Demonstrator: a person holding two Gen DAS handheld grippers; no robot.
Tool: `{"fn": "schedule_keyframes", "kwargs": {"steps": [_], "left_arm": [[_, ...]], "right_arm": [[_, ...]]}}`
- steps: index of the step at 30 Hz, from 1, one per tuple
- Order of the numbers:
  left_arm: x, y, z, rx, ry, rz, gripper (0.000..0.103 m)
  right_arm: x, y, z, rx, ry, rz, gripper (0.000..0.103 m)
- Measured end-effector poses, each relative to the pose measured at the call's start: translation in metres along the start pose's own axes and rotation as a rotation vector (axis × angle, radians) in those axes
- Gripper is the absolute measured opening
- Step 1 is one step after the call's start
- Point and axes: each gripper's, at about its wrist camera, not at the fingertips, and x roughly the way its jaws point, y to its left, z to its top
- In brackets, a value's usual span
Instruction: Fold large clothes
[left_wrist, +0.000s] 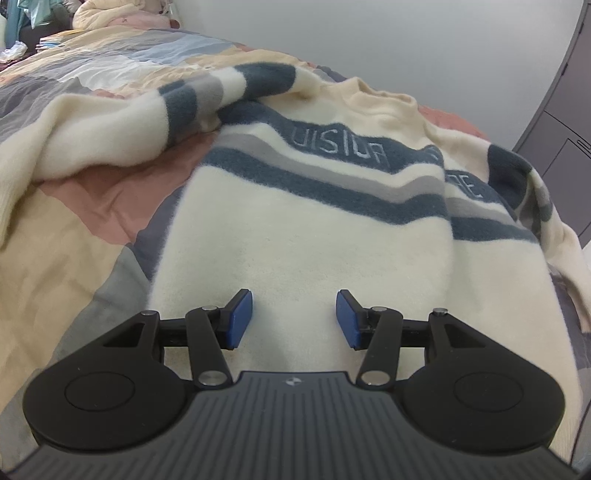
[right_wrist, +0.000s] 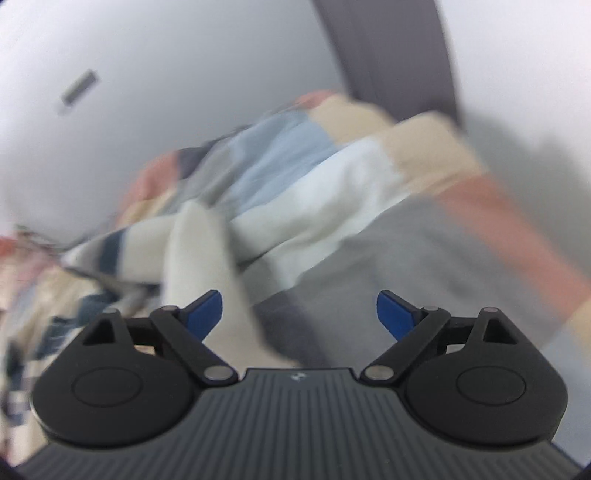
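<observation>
Hovering with released jaws, the left gripper (left_wrist: 294, 319) and right gripper (right_wrist: 299, 315) hold nothing; the sweater (left_wrist: 306, 236) lies spread on the bed (left_wrist: 85, 229), so folding likely requires gripping a sleeve (left_wrist: 110, 122) next.

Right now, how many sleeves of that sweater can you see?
2: one sleeve spread out to the left, the other sleeve bunched at the sweater's right edge, partly hidden.

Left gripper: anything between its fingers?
Only the sweater's cream body, lying under the open left gripper; nothing is pinched. Left wrist view shows it.
</observation>
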Motion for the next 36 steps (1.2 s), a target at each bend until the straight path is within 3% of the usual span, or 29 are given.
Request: {"fn": "schedule_keyframes", "kwargs": {"steps": [4,8,12,15,20,21,24,31,36], "left_arm": [[0.001,-0.004,-0.001,0.01,-0.009,0.021,0.057],[0.001,-0.007,-0.001,0.018,-0.016,0.039,0.057],[0.003,-0.009,-0.002,0.02,-0.026,0.056,0.057],[0.004,-0.011,-0.002,0.028,-0.03,0.065,0.057],[0.004,-0.011,-0.001,0.032,-0.034,0.065,0.057],[0.004,-0.01,-0.001,0.03,-0.034,0.064,0.057],[0.003,-0.009,0.0,0.026,-0.038,0.061,0.057],[-0.003,-0.009,0.001,0.037,-0.048,0.04,0.057],[-0.009,-0.01,0.001,0.058,-0.054,0.026,0.057]], "right_arm": [[0.013,0.02,-0.022,-0.152,0.021,0.067,0.092],[0.012,0.032,-0.035,-0.246,-0.024,0.142,0.092],[0.014,0.056,-0.055,-0.477,-0.049,0.091,0.091],[0.023,0.062,-0.059,-0.55,-0.052,0.057,0.09],[0.037,0.076,-0.055,-0.666,-0.078,-0.048,0.05],[0.038,0.079,-0.051,-0.68,-0.083,-0.058,0.036],[0.033,0.085,-0.036,-0.657,-0.105,-0.043,0.02],[-0.011,0.101,0.024,-0.603,-0.162,-0.019,0.016],[-0.048,0.107,0.079,-0.467,-0.196,-0.013,0.015]]}}
